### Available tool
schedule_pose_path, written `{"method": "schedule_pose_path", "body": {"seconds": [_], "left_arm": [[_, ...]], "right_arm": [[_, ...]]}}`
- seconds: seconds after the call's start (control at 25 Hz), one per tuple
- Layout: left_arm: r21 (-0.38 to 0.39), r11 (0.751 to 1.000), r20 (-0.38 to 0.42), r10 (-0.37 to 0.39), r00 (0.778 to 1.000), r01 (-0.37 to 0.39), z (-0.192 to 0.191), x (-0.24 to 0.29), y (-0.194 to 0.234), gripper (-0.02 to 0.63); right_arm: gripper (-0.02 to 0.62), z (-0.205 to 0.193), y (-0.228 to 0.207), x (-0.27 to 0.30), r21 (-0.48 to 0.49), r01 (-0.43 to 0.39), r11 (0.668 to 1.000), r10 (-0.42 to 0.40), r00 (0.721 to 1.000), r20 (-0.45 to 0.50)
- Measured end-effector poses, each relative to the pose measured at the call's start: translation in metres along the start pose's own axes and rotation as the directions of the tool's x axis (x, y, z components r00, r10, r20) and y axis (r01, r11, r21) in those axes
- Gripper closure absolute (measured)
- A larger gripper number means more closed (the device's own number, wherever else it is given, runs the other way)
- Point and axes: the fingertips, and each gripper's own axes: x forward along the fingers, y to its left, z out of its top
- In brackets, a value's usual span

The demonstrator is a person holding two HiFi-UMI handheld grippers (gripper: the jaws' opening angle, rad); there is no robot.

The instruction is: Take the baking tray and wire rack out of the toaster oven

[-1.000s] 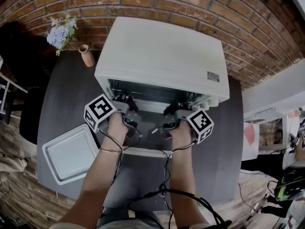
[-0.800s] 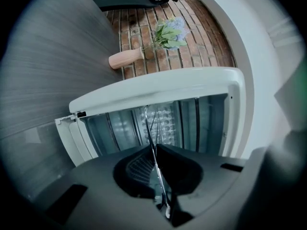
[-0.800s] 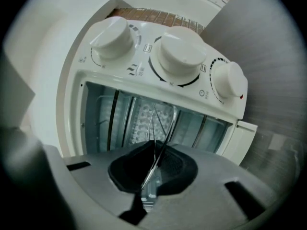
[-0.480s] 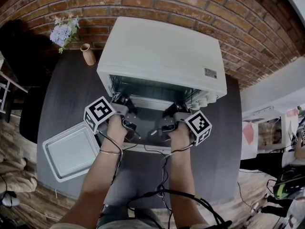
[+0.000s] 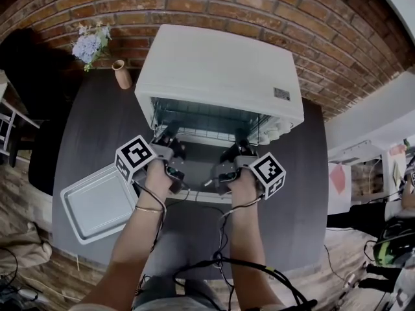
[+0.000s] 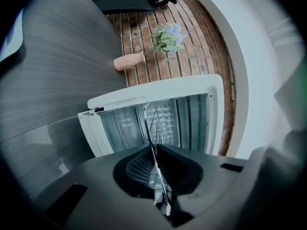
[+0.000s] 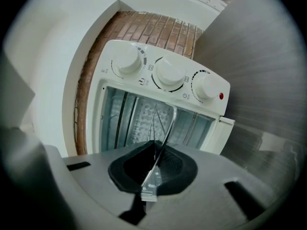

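Observation:
The white toaster oven (image 5: 220, 70) stands on the dark table with its door (image 5: 198, 177) folded down toward me. The wire rack (image 5: 207, 120) lies level in the oven's mouth and sticks partly out over the door. My left gripper (image 5: 168, 135) is shut on the rack's front edge at the left, and my right gripper (image 5: 235, 149) is shut on it at the right. In the left gripper view the rack (image 6: 154, 128) runs edge-on from the closed left gripper (image 6: 160, 195) into the oven. The right gripper view shows the same rack (image 7: 162, 126) in the right gripper (image 7: 151, 186). The baking tray (image 5: 97, 203) lies on the table at the left.
A small vase (image 5: 120, 74) with pale flowers (image 5: 89, 44) stands by the brick wall, left of the oven. Three knobs (image 7: 168, 73) sit on the oven's right side panel. The table's front edge is close to my body; a dark chair stands far left.
Both grippers have drawn back toward me together, and the wire rack has slid a little further out of the oven. The baking tray has not moved.

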Motion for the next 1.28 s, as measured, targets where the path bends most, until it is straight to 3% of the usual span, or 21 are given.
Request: {"method": "schedule_pose_path", "body": {"seconds": [0.76,1.28], "left_arm": [[0.006,1.0,-0.004,-0.016,1.0,0.016,-0.018,-0.04,-0.001,0.591],[0.018,0.999,-0.001,-0.036,0.999,0.036,-0.027,-0.065,-0.003,0.591]], "right_arm": [[0.592,-0.014,0.001,-0.04,0.011,-0.056,0.998,0.056,0.998,0.0],[0.591,-0.026,0.002,-0.067,0.01,-0.026,1.0,0.026,0.999,-0.02]]}}
